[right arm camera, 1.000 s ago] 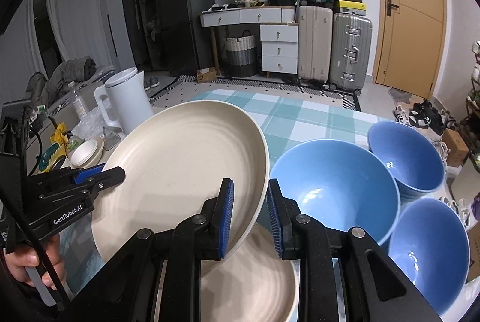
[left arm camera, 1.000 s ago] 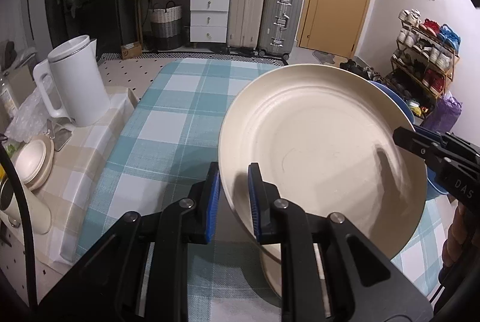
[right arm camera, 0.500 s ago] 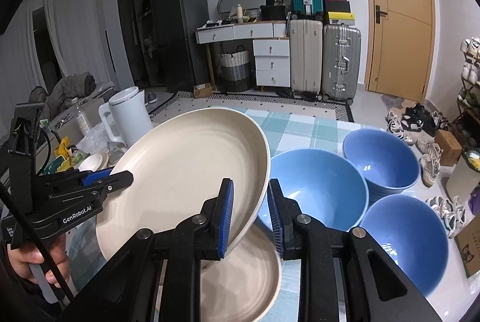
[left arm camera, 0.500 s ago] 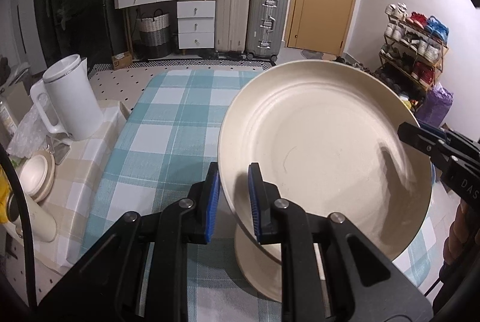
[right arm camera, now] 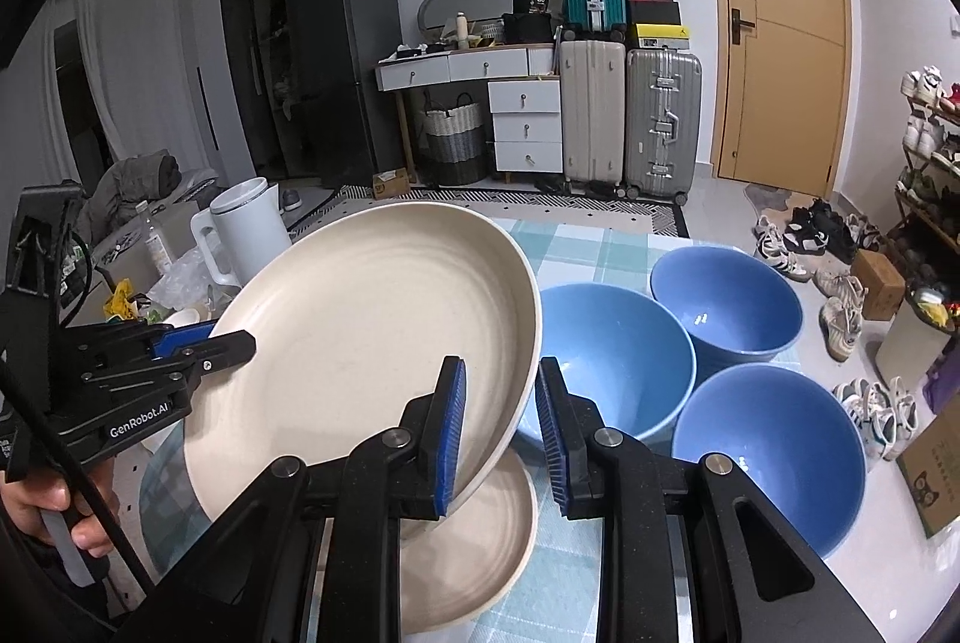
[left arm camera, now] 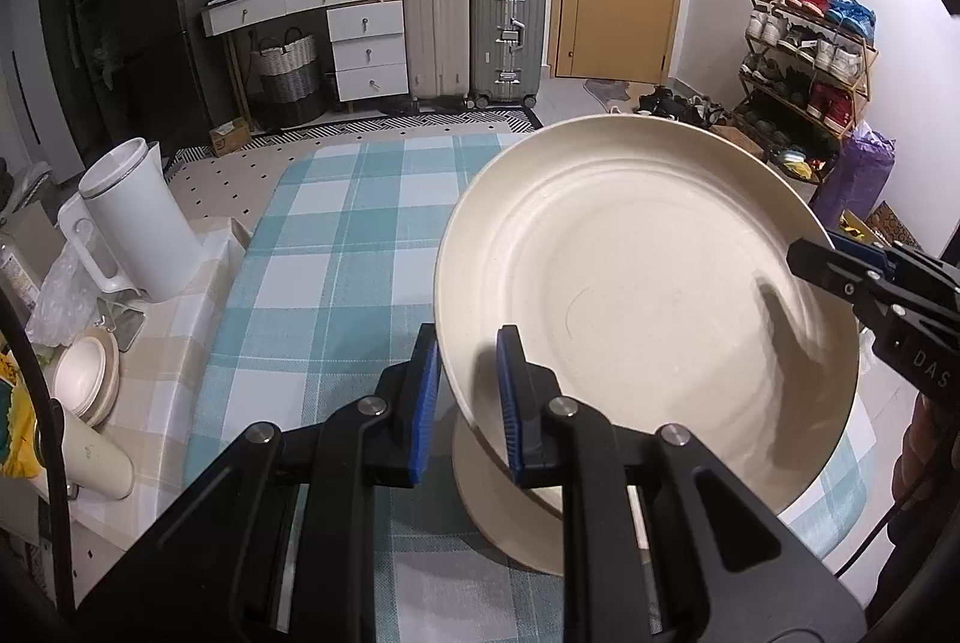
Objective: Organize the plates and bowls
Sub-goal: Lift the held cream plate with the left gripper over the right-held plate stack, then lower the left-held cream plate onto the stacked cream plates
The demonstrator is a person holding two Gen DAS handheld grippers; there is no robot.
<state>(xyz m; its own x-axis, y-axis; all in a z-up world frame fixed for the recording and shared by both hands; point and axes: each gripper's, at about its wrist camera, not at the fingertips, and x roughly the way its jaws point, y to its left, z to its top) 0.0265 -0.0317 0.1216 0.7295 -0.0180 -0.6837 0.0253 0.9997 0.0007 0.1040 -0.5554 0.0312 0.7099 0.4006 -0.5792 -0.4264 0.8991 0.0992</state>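
Teal-checked tablecloth (left arm camera: 336, 247) covers the table, where a cream plate (left arm camera: 648, 295) hangs tilted above a second plate (right arm camera: 468, 553), pinched at opposite rims by the left gripper (left arm camera: 468, 394) and right gripper (right arm camera: 498, 424); three blue bowls (right arm camera: 606, 349) sit right.

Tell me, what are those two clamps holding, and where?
One cream plate, gripped by its rim on opposite sides: left gripper, right gripper.
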